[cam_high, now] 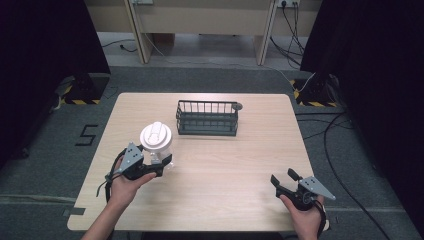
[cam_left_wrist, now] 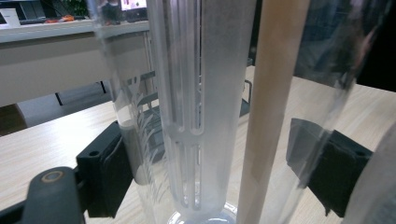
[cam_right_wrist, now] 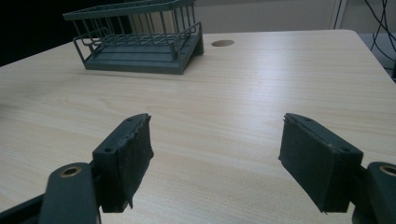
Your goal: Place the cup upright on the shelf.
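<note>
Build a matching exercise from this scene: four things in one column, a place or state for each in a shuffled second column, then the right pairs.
Things
1. clear bottle
2. wire basket
3. right tongs
4. table

Places or states
A. open, holding nothing
B. light wood, with a round hole near the far edge
C. gripped between the left tongs
D. dark green, at the far middle of the table

Pairs: 1-C, 2-D, 3-A, 4-B

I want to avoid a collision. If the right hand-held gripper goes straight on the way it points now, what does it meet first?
Probably the dark wire basket. The right hand-held gripper is open, with bare table ahead; the basket stands slightly left of its line, so it may pass.
</note>
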Demonstrator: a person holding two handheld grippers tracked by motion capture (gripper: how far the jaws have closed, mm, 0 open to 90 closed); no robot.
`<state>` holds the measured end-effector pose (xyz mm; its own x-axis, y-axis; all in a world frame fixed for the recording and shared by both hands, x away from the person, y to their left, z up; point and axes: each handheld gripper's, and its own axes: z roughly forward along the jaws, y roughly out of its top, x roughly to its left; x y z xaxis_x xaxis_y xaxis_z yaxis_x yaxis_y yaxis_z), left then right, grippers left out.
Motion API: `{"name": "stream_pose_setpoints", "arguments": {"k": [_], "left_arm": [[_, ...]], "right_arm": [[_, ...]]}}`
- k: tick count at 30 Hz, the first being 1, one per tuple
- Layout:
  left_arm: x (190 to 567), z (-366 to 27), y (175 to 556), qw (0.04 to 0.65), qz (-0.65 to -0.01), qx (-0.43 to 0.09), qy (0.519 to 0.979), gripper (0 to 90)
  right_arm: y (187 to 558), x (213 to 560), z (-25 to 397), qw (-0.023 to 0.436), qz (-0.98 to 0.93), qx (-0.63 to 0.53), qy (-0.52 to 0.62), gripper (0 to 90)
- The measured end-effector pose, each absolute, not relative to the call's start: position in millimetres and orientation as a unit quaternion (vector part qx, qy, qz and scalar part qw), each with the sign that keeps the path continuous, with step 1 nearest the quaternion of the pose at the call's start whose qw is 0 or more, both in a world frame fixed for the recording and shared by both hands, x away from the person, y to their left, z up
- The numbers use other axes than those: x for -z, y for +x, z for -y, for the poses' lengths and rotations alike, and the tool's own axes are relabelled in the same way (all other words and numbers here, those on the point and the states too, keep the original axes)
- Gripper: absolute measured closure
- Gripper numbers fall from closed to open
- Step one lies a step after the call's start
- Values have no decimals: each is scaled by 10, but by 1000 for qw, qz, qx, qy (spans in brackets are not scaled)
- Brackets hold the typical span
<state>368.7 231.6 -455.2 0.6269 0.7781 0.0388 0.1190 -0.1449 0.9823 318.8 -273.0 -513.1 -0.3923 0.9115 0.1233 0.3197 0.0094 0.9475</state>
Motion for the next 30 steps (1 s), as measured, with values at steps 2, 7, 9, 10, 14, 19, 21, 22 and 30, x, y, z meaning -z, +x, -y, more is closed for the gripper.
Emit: {"name": "stream_pose_setpoints", "arguments": {"k": [2, 7, 9, 10, 14, 19, 21, 22, 30], "left_arm": [[4548, -2301, 3701, 570, -320, -289, 700, 175], [4530, -2272, 3727, 569, -317, -289, 701, 175], [4514, -2258, 3740, 570, -315, -289, 701, 175], [4505, -2251, 3749, 571, -314, -289, 701, 175], [4478, -2212, 3783, 571, -311, -288, 703, 175], [4414, -2152, 3848, 575, -305, -288, 702, 175], [4387, -2137, 3874, 576, -303, -289, 702, 175], [4387, -2137, 3874, 576, -303, -289, 702, 175], [4274, -2087, 3974, 580, -297, -293, 700, 175]], "right_arm": [[3188, 5131, 2730, 284, -651, -521, 473, 257], [3188, 5131, 2732, 284, -650, -522, 473, 257], [3188, 5131, 2731, 284, -651, -522, 473, 257], [3188, 5131, 2731, 284, -651, -522, 473, 257], [3187, 5131, 2731, 284, -651, -522, 473, 257], [3189, 5131, 2734, 282, -650, -523, 474, 259], [3190, 5131, 2734, 281, -650, -522, 475, 259], [3190, 5131, 2734, 281, -650, -522, 474, 258], [3189, 5131, 2735, 281, -650, -523, 474, 258]]}}
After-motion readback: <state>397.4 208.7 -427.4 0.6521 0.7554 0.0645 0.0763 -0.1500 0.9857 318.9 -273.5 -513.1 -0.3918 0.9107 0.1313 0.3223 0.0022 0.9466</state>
